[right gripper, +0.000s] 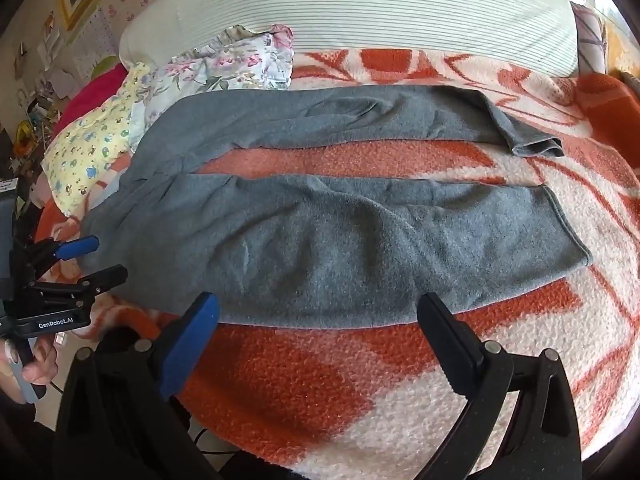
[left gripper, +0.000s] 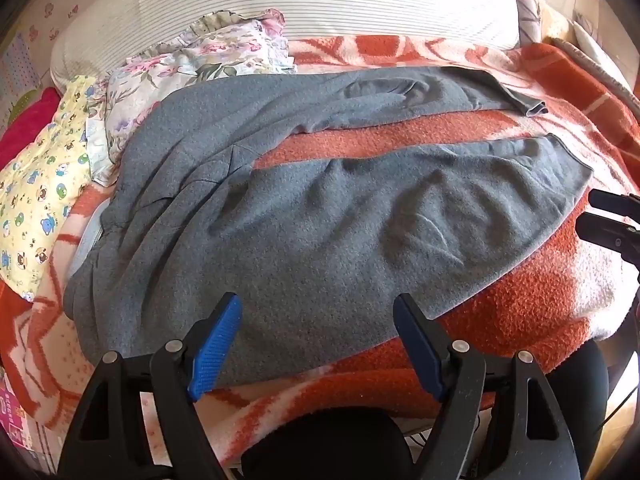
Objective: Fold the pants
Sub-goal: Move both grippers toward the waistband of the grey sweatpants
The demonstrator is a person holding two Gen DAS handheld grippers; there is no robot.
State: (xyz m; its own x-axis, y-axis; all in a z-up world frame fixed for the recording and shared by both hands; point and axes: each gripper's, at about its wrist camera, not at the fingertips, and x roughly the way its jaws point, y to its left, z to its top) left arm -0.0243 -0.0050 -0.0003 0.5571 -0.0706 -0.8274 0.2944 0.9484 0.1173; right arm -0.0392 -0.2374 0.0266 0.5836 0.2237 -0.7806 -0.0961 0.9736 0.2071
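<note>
Grey fleece pants (left gripper: pixel 320 216) lie spread on an orange and white blanket (left gripper: pixel 520 304), waist at the left, both legs running right with a strip of blanket between them. They also show in the right wrist view (right gripper: pixel 340 240). My left gripper (left gripper: pixel 318 308) is open and empty, hovering over the near edge of the near leg close to the waist. My right gripper (right gripper: pixel 320 310) is open and empty at the near edge of the same leg, further right. The left gripper also shows at the left of the right wrist view (right gripper: pixel 96 260), and the right gripper at the right edge of the left wrist view (left gripper: pixel 600 210).
Pillows lie at the left: a floral one (left gripper: pixel 192 64), a yellow cartoon-print one (left gripper: pixel 40 184) and a pink one (left gripper: pixel 28 120). A white ribbed bolster (left gripper: pixel 320 0) runs along the back. The blanket's near edge drops off just below the grippers.
</note>
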